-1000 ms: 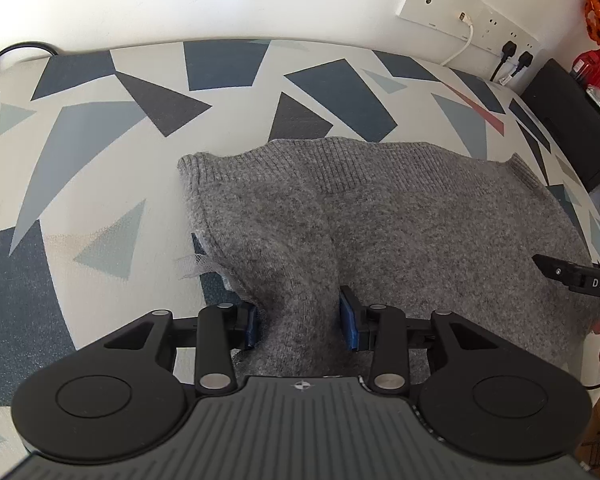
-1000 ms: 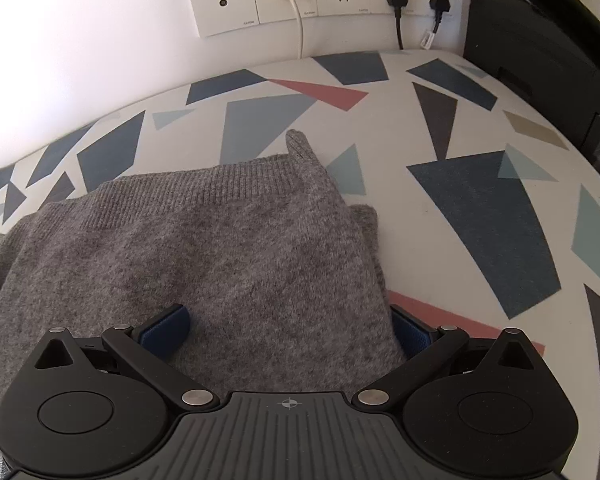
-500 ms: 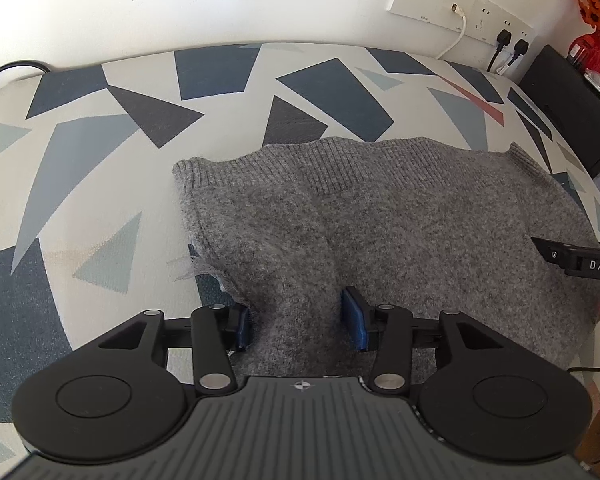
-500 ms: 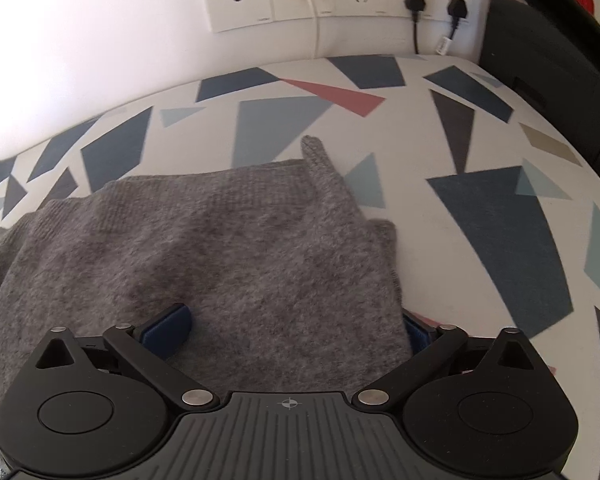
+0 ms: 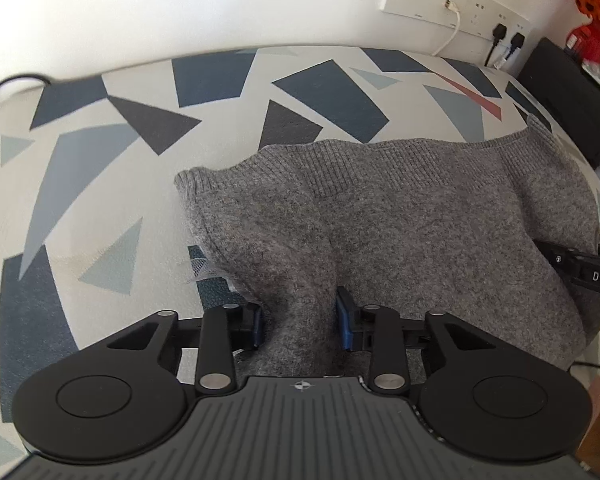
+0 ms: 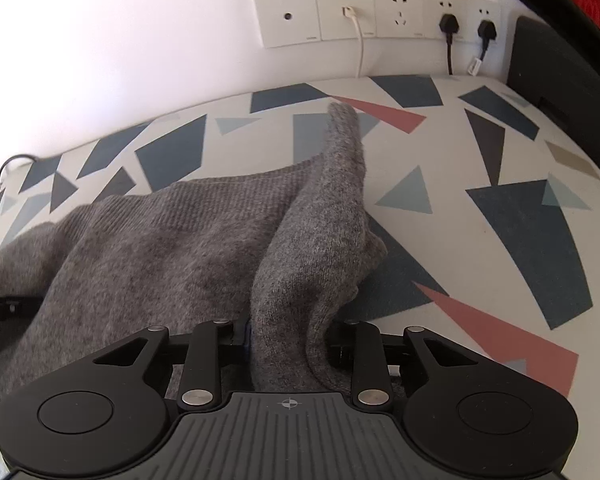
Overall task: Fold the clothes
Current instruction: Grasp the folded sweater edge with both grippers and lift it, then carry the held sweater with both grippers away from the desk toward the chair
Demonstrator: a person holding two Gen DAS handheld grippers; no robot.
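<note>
A grey knitted sweater [image 5: 400, 216] lies on a table with a blue, grey and red triangle pattern [image 5: 100, 168]. My left gripper [image 5: 300, 320] is shut on a bunched fold of the sweater's near edge. In the right wrist view the sweater [image 6: 172, 240] is lifted at its right side into a raised ridge. My right gripper [image 6: 288, 336] is shut on that fold; its blue pads are mostly hidden by the cloth. The right gripper also shows at the right edge of the left wrist view [image 5: 584, 270].
A white wall with a socket strip and plugged cables [image 6: 380, 16] stands behind the table. A black box [image 6: 560, 80] stands at the far right. A red vase with orange flowers [image 5: 592, 12] is beyond it. A cable [image 5: 8, 84] runs at the far left.
My right gripper closed from wide open onto the sweater's right edge and lifted it into a ridge. My left gripper stayed shut on its fold, and the cloth has pulled up and shifted.
</note>
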